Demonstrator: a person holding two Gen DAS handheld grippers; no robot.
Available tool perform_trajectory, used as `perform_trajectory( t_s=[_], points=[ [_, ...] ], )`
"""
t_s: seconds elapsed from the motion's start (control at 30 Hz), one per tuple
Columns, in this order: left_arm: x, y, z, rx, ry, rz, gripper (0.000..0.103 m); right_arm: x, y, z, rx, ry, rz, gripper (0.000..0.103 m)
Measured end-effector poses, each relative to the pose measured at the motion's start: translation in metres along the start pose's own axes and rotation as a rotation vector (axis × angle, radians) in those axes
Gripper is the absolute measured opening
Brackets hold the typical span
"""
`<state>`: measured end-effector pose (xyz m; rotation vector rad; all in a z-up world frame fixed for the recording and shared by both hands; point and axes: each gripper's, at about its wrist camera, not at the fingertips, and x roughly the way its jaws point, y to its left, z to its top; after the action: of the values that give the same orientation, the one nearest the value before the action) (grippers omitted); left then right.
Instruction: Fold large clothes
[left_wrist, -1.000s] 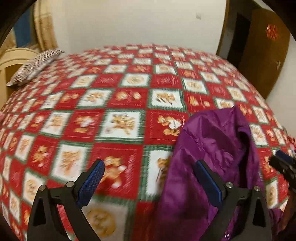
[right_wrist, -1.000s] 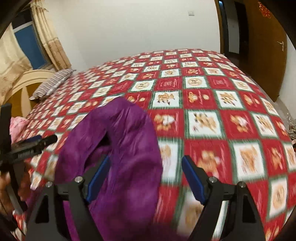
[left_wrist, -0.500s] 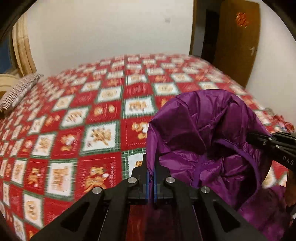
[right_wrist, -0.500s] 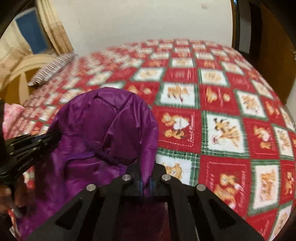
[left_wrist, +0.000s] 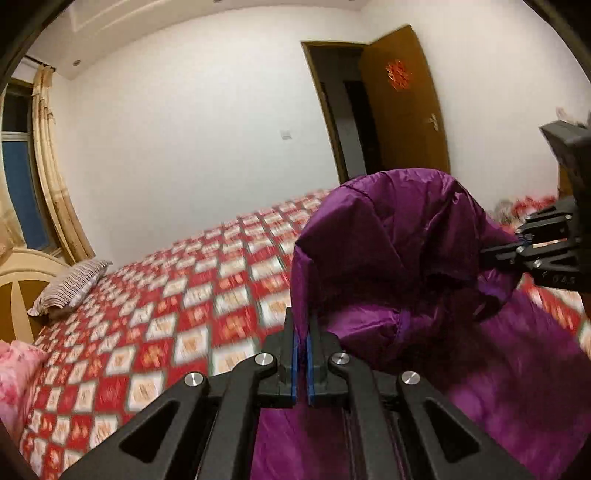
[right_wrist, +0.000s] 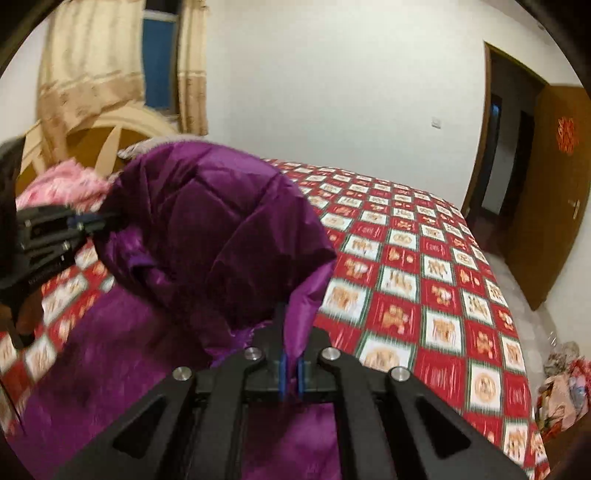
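One big bed (left_wrist: 155, 332) fills most of the room, and its cover has red, green and white squares. A striped pillow (left_wrist: 70, 286) sits near the headboard, and a pink bundle (right_wrist: 62, 184) lies next to it. A brown door (left_wrist: 404, 103) stands open at the far wall. On the near side of the bed is the purple puffy coat (left_wrist: 391, 251). Its top part is lifted up off the cover and hangs like a tent between the two tools, while the rest trails down onto the bed. The left gripper (left_wrist: 300, 354) has its jaws squeezed together on one edge of the coat. The right gripper (right_wrist: 291, 365) has its jaws squeezed on the other edge. So I think the step now is picking the coat up to spread it out, and no fold is made yet. Next, both hands likely need to pull apart to make the coat flat, then lay it down smooth on the cover. If one hand pulls too hard, the slippery cloth could slide out.
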<state>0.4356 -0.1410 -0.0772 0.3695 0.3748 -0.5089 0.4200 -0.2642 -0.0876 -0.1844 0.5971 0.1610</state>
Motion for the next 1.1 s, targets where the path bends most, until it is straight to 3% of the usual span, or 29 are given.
perform_trajectory(
  t_s=[0.13, 0.27, 0.33, 0.37, 0.4, 0.43, 0.5, 0.53, 0.6, 0.67, 0.73, 0.8, 0.87, 0.97, 1.03, 1.1],
  points=[
    [-0.022, -0.034, -0.058, 0.077, 0.084, -0.035, 0.004, 0.009, 0.009, -0.064, 0.002, 0.138, 0.007, 0.007],
    [-0.046, -0.044, -0.102, 0.163, 0.143, -0.017, 0.007, -0.010, -0.001, -0.104, 0.053, 0.199, 0.026, 0.007],
    [-0.049, -0.034, -0.111, 0.165, 0.171, 0.020, 0.014, -0.024, -0.008, -0.112, 0.070, 0.208, 0.035, 0.020],
    [-0.049, -0.024, -0.112, 0.148, 0.183, 0.050, 0.017, -0.034, -0.008, -0.117, 0.072, 0.211, 0.023, 0.021],
    [-0.049, -0.015, -0.109, 0.126, 0.189, 0.072, 0.030, -0.040, -0.010, -0.118, 0.077, 0.210, 0.012, 0.021],
    [-0.050, -0.004, -0.105, 0.088, 0.194, 0.103, 0.056, -0.045, -0.011, -0.117, 0.087, 0.209, 0.008, 0.021],
    [-0.053, 0.020, -0.095, -0.011, 0.161, 0.181, 0.089, -0.053, -0.018, -0.109, 0.123, 0.197, -0.003, 0.021],
    [-0.056, 0.028, -0.090, -0.053, 0.136, 0.205, 0.092, -0.057, -0.020, -0.103, 0.141, 0.181, -0.014, 0.021],
    [-0.056, 0.037, -0.079, -0.132, 0.121, 0.198, 0.092, -0.061, -0.020, -0.092, 0.183, 0.146, -0.020, 0.022],
    [-0.050, 0.028, -0.066, -0.203, 0.128, 0.143, 0.092, -0.063, -0.010, -0.084, 0.215, 0.109, 0.019, 0.024],
    [-0.042, 0.003, -0.057, -0.200, 0.127, 0.091, 0.092, -0.056, 0.005, -0.079, 0.225, 0.106, 0.099, 0.024],
    [-0.021, -0.029, -0.050, -0.134, 0.151, 0.117, 0.092, -0.036, 0.030, -0.076, 0.203, 0.138, 0.153, 0.026],
    [0.005, -0.047, -0.050, -0.098, 0.189, 0.130, 0.092, -0.010, 0.049, -0.078, 0.167, 0.160, 0.136, 0.026],
    [0.050, -0.068, -0.061, -0.029, 0.271, 0.239, 0.092, 0.029, 0.056, -0.084, 0.175, 0.196, 0.088, 0.026],
    [0.075, -0.063, -0.071, -0.067, 0.326, 0.250, 0.092, 0.047, 0.050, -0.092, 0.225, 0.220, 0.066, 0.025],
    [0.088, -0.053, -0.078, -0.137, 0.373, 0.212, 0.092, 0.055, 0.044, -0.098, 0.259, 0.210, 0.055, 0.024]
  ],
)
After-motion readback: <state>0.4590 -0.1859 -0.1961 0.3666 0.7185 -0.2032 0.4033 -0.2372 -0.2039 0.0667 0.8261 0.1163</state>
